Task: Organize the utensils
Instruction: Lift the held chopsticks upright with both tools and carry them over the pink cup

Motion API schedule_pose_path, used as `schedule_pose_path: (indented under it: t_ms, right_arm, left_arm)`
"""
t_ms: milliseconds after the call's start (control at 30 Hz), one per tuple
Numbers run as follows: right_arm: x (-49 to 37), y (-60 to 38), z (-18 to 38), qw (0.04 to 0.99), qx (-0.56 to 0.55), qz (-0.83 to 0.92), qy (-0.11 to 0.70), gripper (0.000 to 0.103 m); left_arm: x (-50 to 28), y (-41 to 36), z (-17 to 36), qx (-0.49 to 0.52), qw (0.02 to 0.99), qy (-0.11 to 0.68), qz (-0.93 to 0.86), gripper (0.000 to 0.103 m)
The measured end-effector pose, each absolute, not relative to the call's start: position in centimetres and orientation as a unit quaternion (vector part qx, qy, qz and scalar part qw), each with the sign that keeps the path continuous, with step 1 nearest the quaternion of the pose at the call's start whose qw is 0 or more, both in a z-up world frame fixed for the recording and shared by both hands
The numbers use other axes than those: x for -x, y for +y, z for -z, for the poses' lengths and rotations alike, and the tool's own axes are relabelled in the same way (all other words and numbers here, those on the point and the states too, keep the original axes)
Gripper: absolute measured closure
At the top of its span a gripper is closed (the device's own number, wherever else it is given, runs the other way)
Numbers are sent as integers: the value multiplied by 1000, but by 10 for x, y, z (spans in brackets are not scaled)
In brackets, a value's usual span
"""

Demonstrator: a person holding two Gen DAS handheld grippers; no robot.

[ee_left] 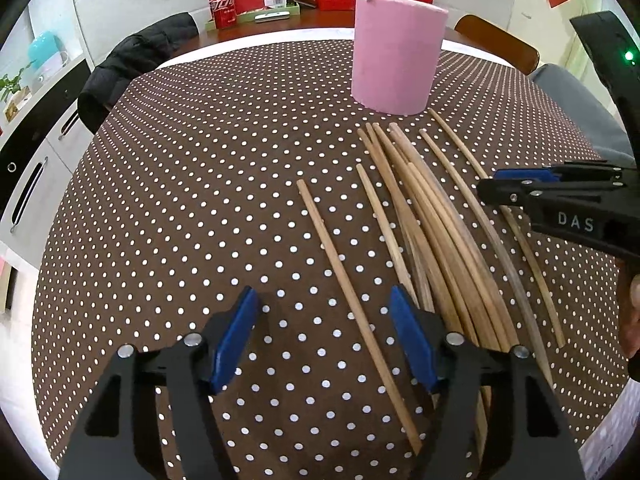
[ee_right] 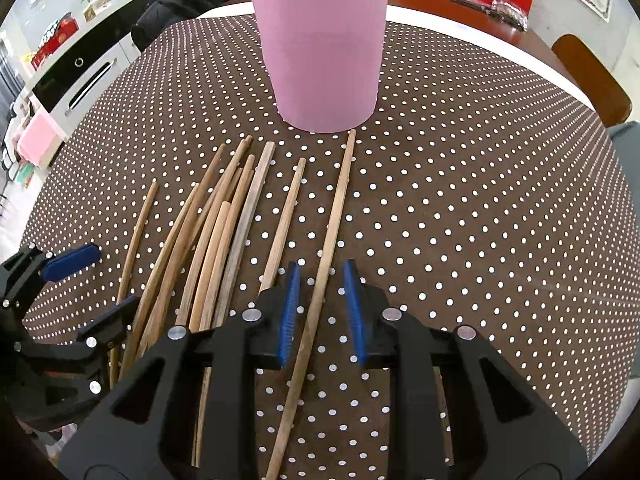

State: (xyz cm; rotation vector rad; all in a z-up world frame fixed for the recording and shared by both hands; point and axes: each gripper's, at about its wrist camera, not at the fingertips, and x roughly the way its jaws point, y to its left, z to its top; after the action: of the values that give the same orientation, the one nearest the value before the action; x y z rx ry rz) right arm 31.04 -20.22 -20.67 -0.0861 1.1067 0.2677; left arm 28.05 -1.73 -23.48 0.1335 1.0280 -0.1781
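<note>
Right tool (ee_right: 322, 312): jaws narrowed, straddling one lone chopstick (ee_right: 320, 292); pads look just clear of the wood, so nothing gripped yet. The stick's long axis runs straight away from the tool, far tip near the foot of the pink cup (ee_right: 322, 52). Left tool (ee_left: 324, 340): jaws moderately wide, empty, a separate stray chopstick (ee_left: 352, 300) lying between them. Main chopstick bundle (ee_right: 216, 240) lies on the table (ee_right: 480, 220) between the two tools. Judgement: the right hand is nearer a pick; closing across the shaft should do.
</note>
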Motion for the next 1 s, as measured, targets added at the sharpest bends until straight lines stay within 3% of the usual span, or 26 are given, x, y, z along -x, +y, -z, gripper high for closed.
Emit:
schedule_pose_path:
  t_ms: [133, 167, 200, 267, 333, 800, 1000]
  right_arm:
    - [-315, -201, 209, 842, 55, -126, 521, 80]
    - [-315, -199, 209, 843, 62, -125, 519, 80]
    - [-311, -199, 210, 845, 68, -121, 516, 88]
    - [-300, -198, 212, 847, 58, -126, 513, 95]
    - [-295, -203, 213, 847, 44, -132, 513, 97]
    - [-248, -244, 191, 879, -59, -169, 442, 97]
    - [-243, -254, 157, 905, -102, -184, 370, 97]
  left_arm:
    - [-273, -15, 238, -61, 869, 483, 83, 35]
    - [-271, -15, 238, -60, 871, 480, 86, 44]
    - [-267, -16, 238, -62, 873, 477, 87, 50]
    - [-260, -18, 237, -63, 874, 474, 91, 81]
    - [-253, -18, 237, -57, 872, 476, 98, 93]
    - [-230, 6, 202, 6, 896, 419, 146, 98]
    - [-231, 13, 164, 42, 923, 346, 160, 98]
